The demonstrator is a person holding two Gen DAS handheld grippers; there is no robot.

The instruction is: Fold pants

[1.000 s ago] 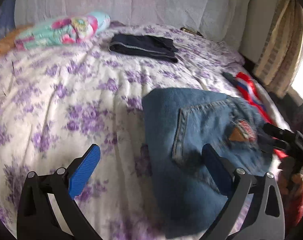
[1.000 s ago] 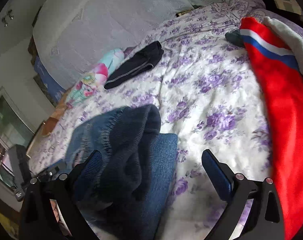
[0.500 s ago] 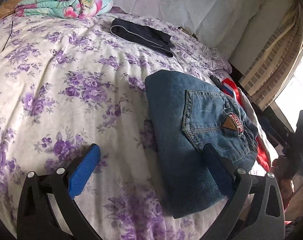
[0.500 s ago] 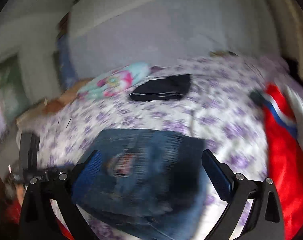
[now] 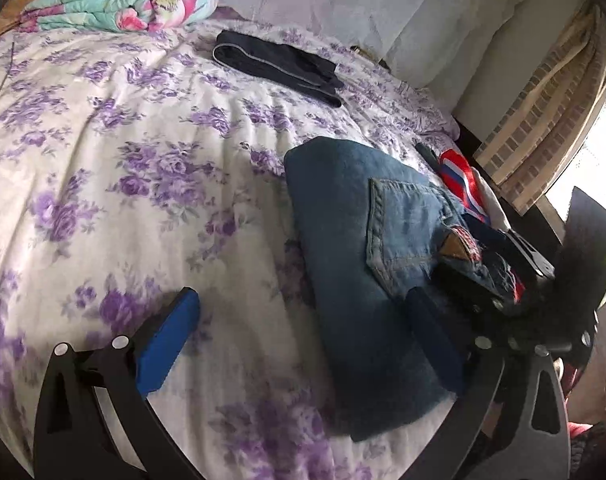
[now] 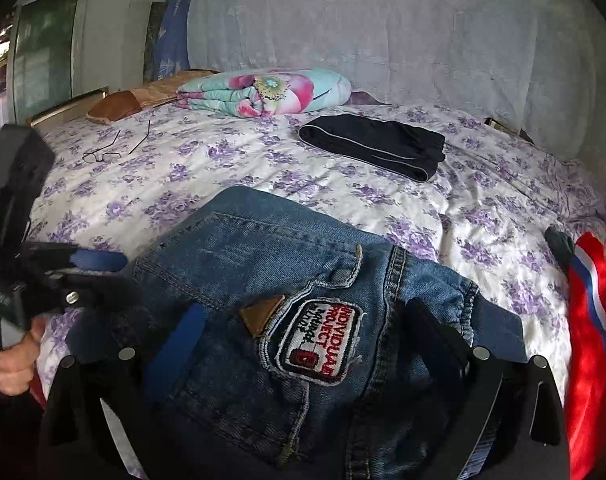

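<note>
Task's thing: folded blue denim pants with a stitched back pocket and a red-and-white patch (image 6: 295, 320), lying as a thick rectangular bundle near the front edge of the white bedspread printed with purple flowers (image 5: 123, 152).
Left gripper (image 5: 303, 340): jaws spread wide, blue pads apart; one pad over bare bedspread, the other at the denim's near side; nothing pinched.
Right gripper (image 6: 303, 344): jaws spread, hovering over the pocket and patch; contact with the cloth cannot be told.
Handling: likely heavy and fairly stiff for cloth, several layers thick; not slippery, not fragile; layers apt to slide apart if lifted by one corner.
Where to hold: probably the folded edge and the waistband side together, one gripper each, pinching all layers.
Edges: bed's front edge close under the bundle; red garment with blue and white stripes (image 6: 591, 340) just beside it on the right.
Open room: broad bare stretch toward the folded dark navy pants with grey piping (image 6: 375, 148) and the rolled floral blanket (image 6: 263, 92), both well apart; wire-rimmed glasses (image 6: 107, 154) far left.
</note>
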